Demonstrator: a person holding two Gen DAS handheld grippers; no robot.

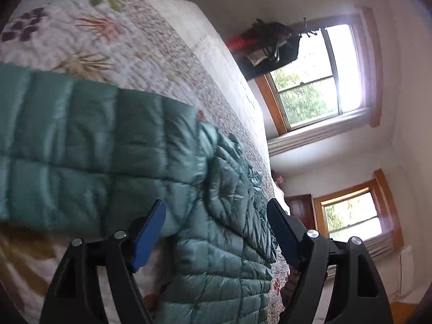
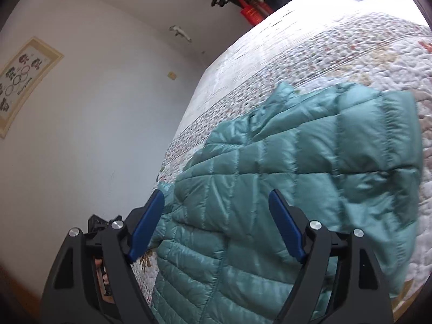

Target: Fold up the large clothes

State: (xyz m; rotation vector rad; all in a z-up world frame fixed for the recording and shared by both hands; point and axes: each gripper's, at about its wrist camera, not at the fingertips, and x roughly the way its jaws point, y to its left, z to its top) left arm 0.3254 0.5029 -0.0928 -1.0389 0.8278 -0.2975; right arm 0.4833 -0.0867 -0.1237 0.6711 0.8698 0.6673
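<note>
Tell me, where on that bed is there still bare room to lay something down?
The quilt is bare beyond the jacket, toward the far end of the bed, and in a narrow strip between the jacket and the bed's edge by the wall. Near both open hand-held grippers, left and right, the jacket crowds the bed.

White walls [image 2: 94, 108], wood-framed windows [image 1: 318, 81], quilted bed [image 1: 121, 40].

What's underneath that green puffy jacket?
The jacket lies on a flowered quilt spread over a bed. The quilt shows all around the jacket; the patch right under the jacket is covered, so I cannot tell whether anything else lies there.
</note>
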